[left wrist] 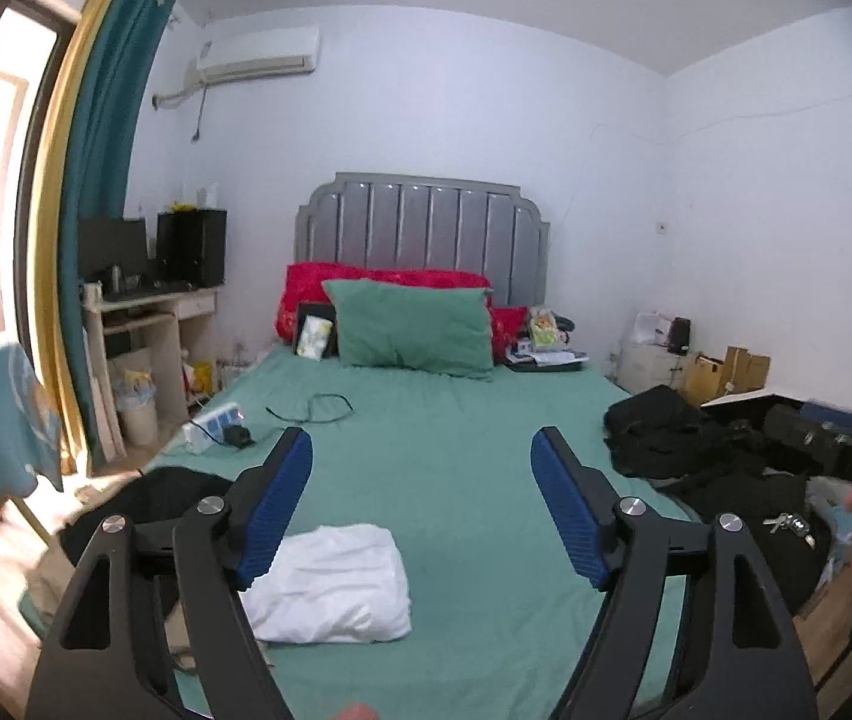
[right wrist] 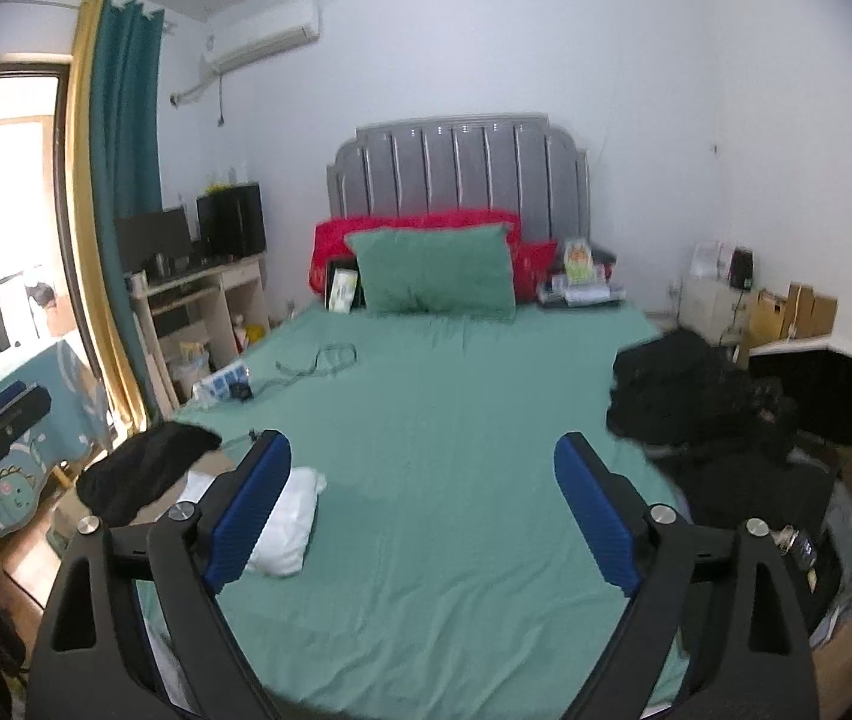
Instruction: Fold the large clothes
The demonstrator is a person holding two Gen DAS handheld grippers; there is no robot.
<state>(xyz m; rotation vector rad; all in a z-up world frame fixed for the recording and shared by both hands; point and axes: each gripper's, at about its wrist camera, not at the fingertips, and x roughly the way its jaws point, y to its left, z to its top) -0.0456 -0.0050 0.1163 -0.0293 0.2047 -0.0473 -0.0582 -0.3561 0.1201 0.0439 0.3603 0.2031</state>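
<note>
**Both grippers empty above the bed, white garment folded at the near left**

The left gripper [left wrist: 422, 441] and the right gripper [right wrist: 423, 450] both stand with jaws spread wide and nothing between the blue pads [left wrist: 279, 504], raised over the green bed sheet [left wrist: 456, 456]. The folded white garment [left wrist: 330, 582] lies flat on the sheet at the near left. A heap of black clothes [right wrist: 696, 402] sits on the bed's right edge. A green pillow [left wrist: 414, 330] leans at the far end, before red pillows [left wrist: 378, 279].
</note>
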